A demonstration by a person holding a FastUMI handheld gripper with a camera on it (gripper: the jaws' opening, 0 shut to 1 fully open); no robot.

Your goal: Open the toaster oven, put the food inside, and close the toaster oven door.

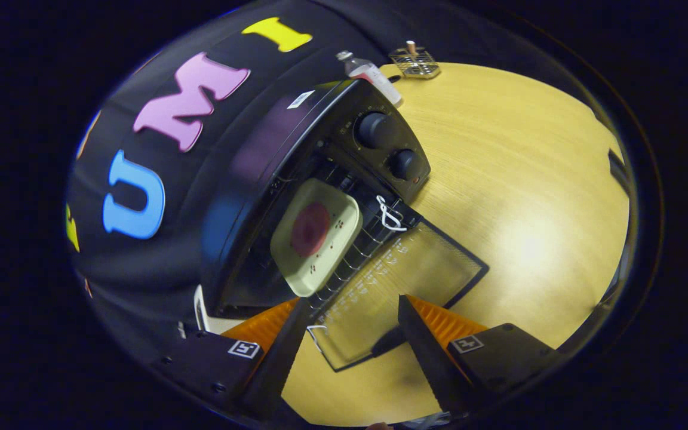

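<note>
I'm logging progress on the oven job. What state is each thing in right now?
Toaster oven: open, plate inside.
Oven door: folded down flat, just ahead of the fingers.
Plate: on the oven rack, a round dark red piece of food on it.
Gripper: open, holding nothing, fingers either side of the door's near edge.
Bottle: capped, behind the oven.

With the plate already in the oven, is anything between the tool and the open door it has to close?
Nothing visible. The tool is open, fingers either side of the lowered glass door's near edge. The plate of food sits on the rack inside the toaster oven, clear of the door.
</note>
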